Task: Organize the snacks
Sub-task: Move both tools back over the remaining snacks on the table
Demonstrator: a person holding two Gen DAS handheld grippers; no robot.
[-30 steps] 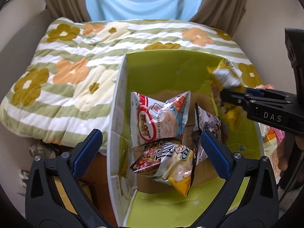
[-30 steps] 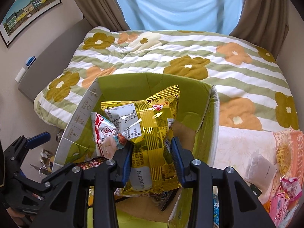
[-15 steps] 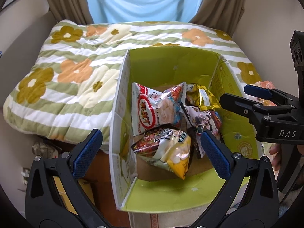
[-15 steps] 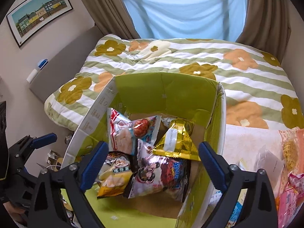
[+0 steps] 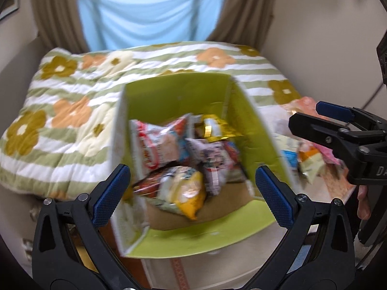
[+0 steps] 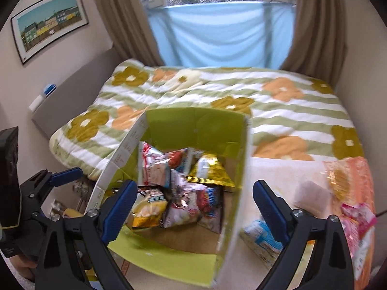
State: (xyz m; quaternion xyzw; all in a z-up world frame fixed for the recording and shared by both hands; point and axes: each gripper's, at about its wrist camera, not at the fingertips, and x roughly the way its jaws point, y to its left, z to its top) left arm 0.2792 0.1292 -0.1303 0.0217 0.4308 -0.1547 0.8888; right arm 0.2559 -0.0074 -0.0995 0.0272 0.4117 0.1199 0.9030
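Right gripper (image 6: 191,200): jaws spread wide, nothing held; blue pads (image 6: 118,207) seen at both sides of frame. 1.0 s ago the gold snack bag was clamped btwn these pads; by 0.5 s ago it had been let go. Gripper now drawn back and to the right vs. 0.5 s ago, box seen lower and further left in the right wrist view. In the left wrist view this gripper (image 5: 312,116) is seen off to the right of the box, over the loose snacks.

Left gripper (image 5: 191,188): jaws wide apart, empty; held near the box's near-left corner, as in both earlier frames. Both views motion-blurred.

Box (image 6: 193,125): green-lined cardboard, flaps up, on bed edge.

Contents, 4 items noted:
- gold snack bag (image 6: 208,171), lying flat toward back right, same spot as 0.5 s ago.
- red/white shrimp-chip bag (image 6: 154,166), back left, propped up.
- yellow chip bag (image 6: 147,210), front left.
- purple/white printed bag (image 6: 191,205), front centre, partly over the gold bag's lower edge.

Outside box, right: loose snacks (image 6: 350,198) on a pale cloth, incl. a blue/white pack (image 6: 261,234) just beside the box wall; pink and orange packs further right.

Beyond: floral striped quilt (image 6: 217,91), blue window cloth (image 6: 217,31), brown curtains (image 6: 121,17), framed picture (image 6: 48,36) on left wall.
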